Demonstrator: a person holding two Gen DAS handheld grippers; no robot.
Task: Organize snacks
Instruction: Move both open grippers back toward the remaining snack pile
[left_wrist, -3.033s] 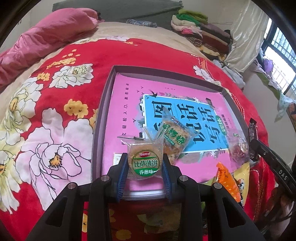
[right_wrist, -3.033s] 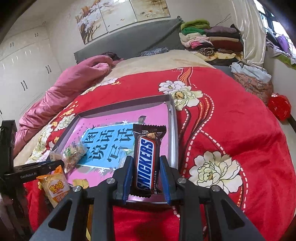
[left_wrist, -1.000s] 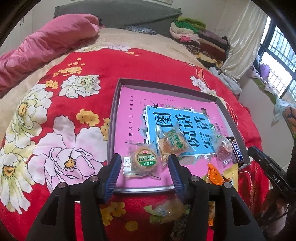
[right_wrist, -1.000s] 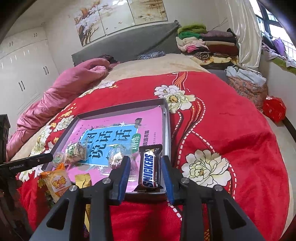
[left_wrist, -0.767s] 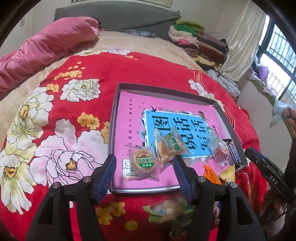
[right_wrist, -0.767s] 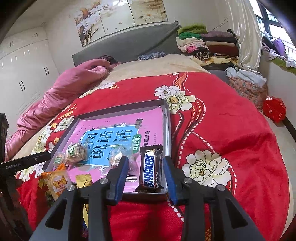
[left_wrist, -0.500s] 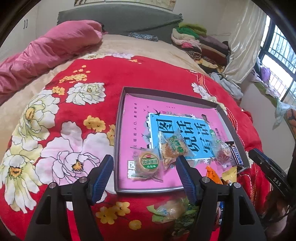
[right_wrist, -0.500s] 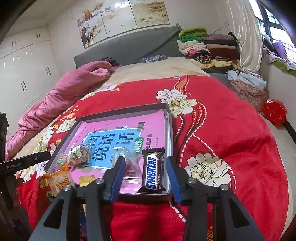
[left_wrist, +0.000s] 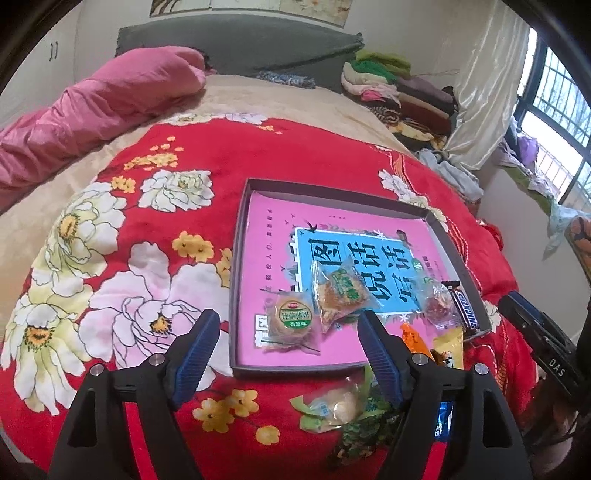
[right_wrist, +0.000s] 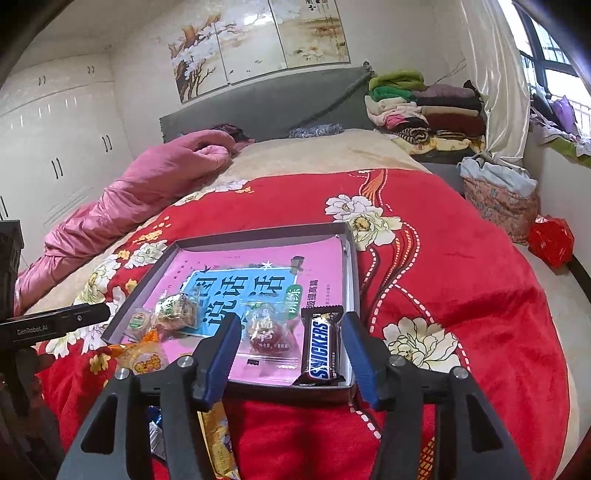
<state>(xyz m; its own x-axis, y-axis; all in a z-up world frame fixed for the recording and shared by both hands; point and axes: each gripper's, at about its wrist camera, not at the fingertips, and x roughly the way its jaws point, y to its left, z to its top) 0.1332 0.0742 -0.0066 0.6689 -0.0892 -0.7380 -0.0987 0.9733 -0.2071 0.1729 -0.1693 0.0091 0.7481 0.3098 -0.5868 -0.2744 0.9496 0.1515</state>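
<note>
The left gripper (left_wrist: 286, 345) tilts downward, its jaws just widened and empty; beyond its tips the round biscuit pack (left_wrist: 292, 322) lies in the shallow box (left_wrist: 236, 258). The right gripper (right_wrist: 290, 341) angles down too, jaws just parted, with the Snickers bar (right_wrist: 320, 347) lying free ahead between them in the box's near corner.

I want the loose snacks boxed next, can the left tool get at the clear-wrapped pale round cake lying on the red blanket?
Probably yes: the clear-wrapped pale round cake lies uncovered on the blanket just below the open left tool, outside the grey box.
</note>
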